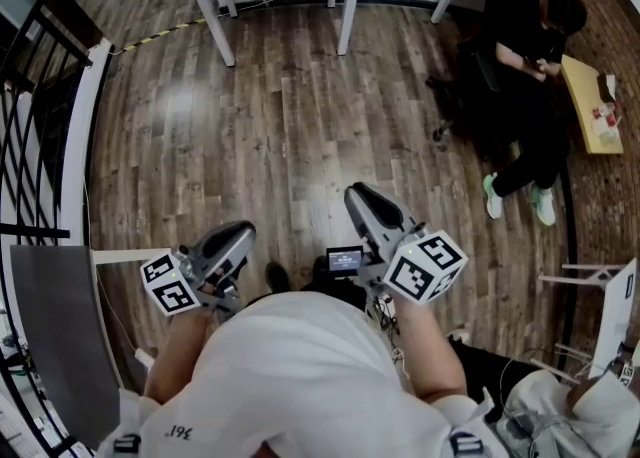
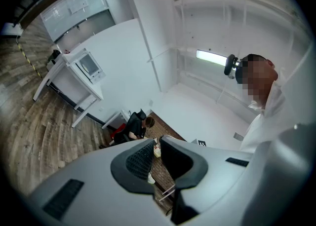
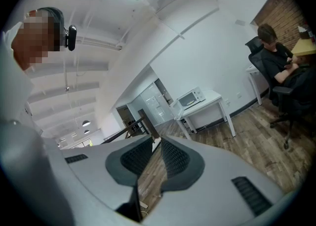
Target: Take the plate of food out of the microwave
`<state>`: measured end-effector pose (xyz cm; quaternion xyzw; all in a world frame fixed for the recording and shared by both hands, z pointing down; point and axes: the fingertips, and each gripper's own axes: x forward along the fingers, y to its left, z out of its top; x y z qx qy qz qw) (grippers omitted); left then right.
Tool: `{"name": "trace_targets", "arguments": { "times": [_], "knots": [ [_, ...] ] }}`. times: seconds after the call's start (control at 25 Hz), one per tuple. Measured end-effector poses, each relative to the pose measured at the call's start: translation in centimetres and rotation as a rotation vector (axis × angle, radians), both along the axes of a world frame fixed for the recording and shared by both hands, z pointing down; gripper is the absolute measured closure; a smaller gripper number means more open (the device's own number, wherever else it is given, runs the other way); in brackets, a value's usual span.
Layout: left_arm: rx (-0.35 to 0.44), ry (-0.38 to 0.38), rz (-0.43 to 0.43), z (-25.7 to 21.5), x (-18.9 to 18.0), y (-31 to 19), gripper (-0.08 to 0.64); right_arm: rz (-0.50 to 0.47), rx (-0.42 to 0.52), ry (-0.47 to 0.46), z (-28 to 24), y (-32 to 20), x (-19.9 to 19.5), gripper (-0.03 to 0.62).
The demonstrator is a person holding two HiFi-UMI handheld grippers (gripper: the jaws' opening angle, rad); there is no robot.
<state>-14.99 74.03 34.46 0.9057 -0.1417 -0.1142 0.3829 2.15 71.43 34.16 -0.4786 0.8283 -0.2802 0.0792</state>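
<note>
Lowest in the head view, close against the person's body, the left gripper (image 1: 243, 236) and right gripper (image 1: 357, 196) point out level over the wooden floor (image 1: 300, 116). Each has its jaws a narrow slit apart with nothing between them, a carrying pose rather than a grasp, since nothing is within reach. A black railing (image 1: 30, 96) runs down the left edge, off the line ahead. At the upper right a seated person (image 1: 530, 36) in an office chair (image 1: 500, 6) is also to one side. Farthest off, mid-frame in the right gripper view, the microwave (image 3: 190, 97) stands on a white table (image 3: 217, 102) by the wall. The plate of food is not visible; presumably it is inside, so only open floorboards need crossing first.
</note>
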Motion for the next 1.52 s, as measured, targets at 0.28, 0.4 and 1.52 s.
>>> {"name": "trace_targets", "arguments": {
  "times": [0.28,0.4,1.52],
  "knots": [
    [0.001,-0.015,-0.015,0.0,1.5,-0.3,0.511,0.001,-0.003,0.015,-0.1,-0.5,2.0,0.534],
    [0.001,-0.02,-0.011,0.3,3.0,-0.5,0.511,-0.001,-0.001,0.017,0.0,-0.8,3.2,0.534],
    [-0.024,-0.045,-0.044,2.2,6.1,-10.9,0.509,-0.07,-0.051,-0.004,2.8,-11.5,5.0,0.535]
  ]
}}
